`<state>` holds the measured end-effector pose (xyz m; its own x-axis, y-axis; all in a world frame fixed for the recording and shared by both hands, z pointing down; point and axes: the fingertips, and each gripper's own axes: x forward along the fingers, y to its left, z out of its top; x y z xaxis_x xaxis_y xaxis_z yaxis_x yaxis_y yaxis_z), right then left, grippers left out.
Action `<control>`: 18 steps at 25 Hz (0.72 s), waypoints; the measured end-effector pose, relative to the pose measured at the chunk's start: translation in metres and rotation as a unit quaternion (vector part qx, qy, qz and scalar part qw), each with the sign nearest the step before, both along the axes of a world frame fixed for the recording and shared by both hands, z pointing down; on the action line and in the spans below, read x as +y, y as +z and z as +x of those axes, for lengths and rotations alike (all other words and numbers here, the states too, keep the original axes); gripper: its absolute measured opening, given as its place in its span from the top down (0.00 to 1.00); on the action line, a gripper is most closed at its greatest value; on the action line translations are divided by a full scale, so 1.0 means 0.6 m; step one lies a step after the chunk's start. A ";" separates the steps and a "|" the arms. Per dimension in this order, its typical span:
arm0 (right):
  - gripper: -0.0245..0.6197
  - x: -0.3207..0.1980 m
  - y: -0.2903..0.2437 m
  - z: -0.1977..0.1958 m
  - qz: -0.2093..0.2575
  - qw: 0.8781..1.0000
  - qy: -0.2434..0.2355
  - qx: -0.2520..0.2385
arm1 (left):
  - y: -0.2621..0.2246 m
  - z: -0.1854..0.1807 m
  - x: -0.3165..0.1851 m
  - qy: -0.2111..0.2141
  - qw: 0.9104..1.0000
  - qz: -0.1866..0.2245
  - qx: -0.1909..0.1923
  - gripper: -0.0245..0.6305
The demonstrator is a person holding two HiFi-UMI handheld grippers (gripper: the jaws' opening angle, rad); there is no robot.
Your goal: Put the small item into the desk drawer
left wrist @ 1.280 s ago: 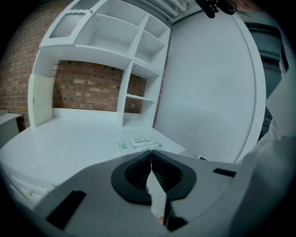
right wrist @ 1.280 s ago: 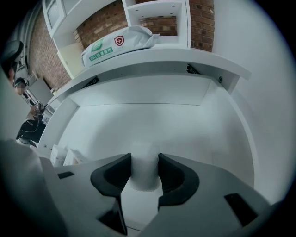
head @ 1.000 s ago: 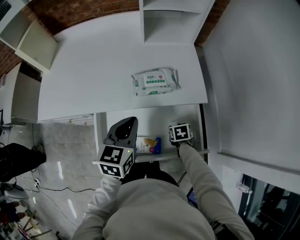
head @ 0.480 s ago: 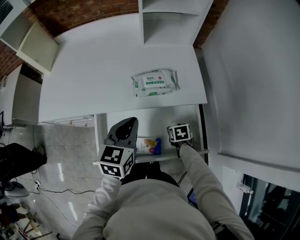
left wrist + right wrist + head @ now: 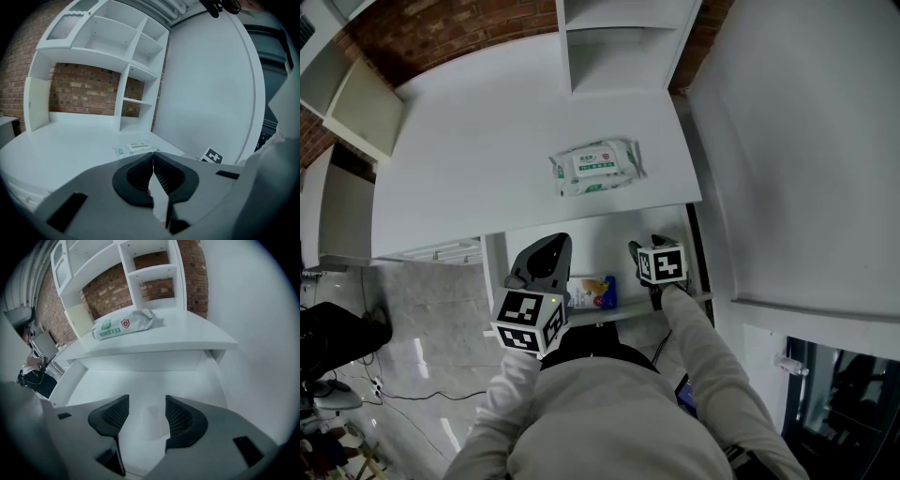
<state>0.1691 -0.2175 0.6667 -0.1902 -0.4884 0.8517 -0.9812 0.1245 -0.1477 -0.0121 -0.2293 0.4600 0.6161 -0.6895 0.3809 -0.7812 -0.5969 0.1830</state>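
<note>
White drawer (image 5: pixel 606 249) open, colourful small packet (image 5: pixel 592 292) lying inside beside right gripper (image 5: pixel 641 251), jaws spread, gripping nothing; left gripper (image 5: pixel 551 246) jaws pressed together, empty; placing looks done, withdrawal left

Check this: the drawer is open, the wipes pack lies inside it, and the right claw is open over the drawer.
One error: the wipes pack lies on the desk top, not inside the drawer; the head view shows it. The drawer is open, the right claw open over it.
</note>
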 end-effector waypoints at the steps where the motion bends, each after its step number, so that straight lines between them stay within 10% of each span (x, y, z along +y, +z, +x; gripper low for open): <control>1: 0.55 -0.005 -0.014 0.000 0.013 1.000 0.004 -0.005 | -0.001 0.003 0.000 0.003 1.000 0.001 0.001 0.93; 18: 0.68 -0.025 -0.264 -0.001 0.217 0.971 0.060 -0.081 | -0.028 0.035 -0.002 0.046 0.998 0.027 0.017 0.93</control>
<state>0.1684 -0.2327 0.5085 -0.2252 -0.8217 0.5235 -0.9604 0.0969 -0.2611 0.0091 -0.2307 0.4432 0.6900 -0.6478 0.3227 -0.7161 -0.6758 0.1745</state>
